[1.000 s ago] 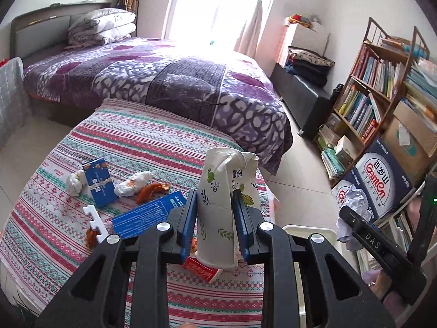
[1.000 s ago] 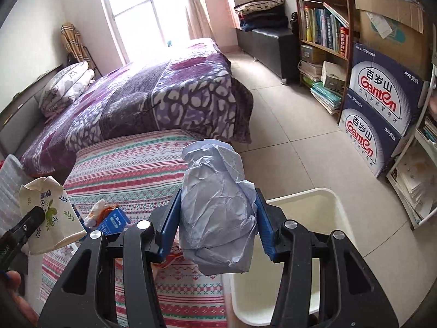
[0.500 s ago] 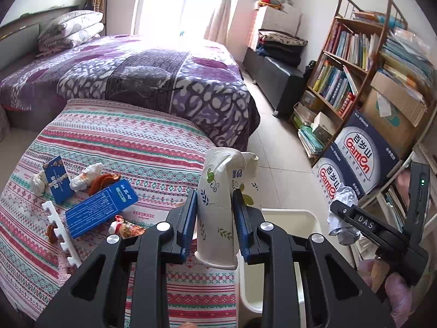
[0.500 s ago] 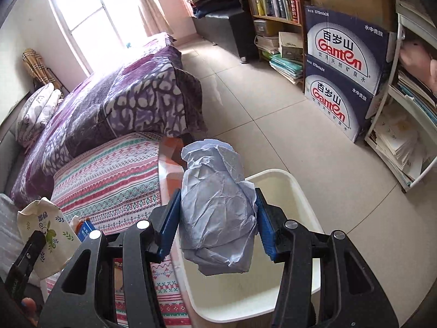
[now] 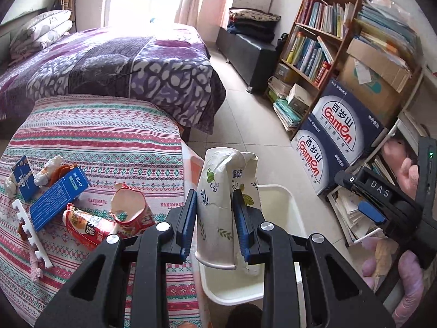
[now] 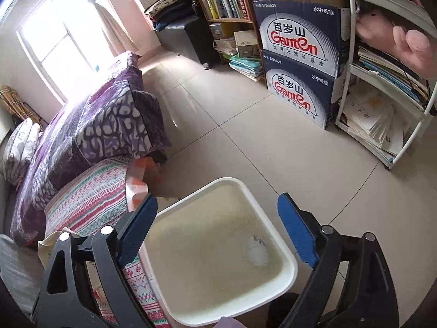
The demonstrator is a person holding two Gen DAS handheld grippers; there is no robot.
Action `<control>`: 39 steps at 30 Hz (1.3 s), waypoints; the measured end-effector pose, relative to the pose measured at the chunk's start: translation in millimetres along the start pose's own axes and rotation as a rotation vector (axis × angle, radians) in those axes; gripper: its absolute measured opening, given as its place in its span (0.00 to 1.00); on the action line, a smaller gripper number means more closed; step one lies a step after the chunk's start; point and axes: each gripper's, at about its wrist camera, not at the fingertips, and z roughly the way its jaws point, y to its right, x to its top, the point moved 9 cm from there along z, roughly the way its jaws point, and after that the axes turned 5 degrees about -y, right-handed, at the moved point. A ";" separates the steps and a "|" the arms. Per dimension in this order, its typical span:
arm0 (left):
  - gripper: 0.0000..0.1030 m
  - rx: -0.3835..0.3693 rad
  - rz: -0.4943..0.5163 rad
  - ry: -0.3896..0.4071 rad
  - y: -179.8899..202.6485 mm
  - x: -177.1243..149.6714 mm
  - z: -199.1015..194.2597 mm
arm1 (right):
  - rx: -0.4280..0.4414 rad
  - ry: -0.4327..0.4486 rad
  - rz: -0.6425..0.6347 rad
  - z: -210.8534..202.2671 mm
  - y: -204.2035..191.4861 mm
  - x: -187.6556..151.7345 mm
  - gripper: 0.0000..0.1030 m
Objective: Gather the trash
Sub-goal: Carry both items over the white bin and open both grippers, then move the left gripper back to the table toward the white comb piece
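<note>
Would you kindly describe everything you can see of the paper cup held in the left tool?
The paper cup is cream-white paper printed with green leaves, dark sprigs and small dark lettering. It is crushed: its upper end is folded and creased, while its rolled rim points down. It stands roughly upright, clamped between the blue pads of the left tool, which squeeze its sides. It hangs in the air above the near edge of the white bin, beside the striped table.

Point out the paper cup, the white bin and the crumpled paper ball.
paper cup (image 5: 218,207): left wrist view, printed side wall.
white bin (image 6: 269,218): right wrist view, right rim.
crumpled paper ball (image 6: 257,254): right wrist view, its middle.
</note>
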 end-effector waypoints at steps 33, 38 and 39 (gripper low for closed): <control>0.78 0.241 0.124 0.067 -33.8 13.5 -1.1 | -0.101 0.071 -0.078 -7.0 -28.1 -7.8 0.93; 0.78 0.345 0.045 0.014 -89.4 5.7 1.2 | -0.090 0.056 -0.132 -1.5 -57.9 -20.4 0.93; 0.78 0.363 0.024 0.006 -101.2 4.5 0.8 | -0.086 0.050 -0.141 -0.3 -62.6 -22.4 0.93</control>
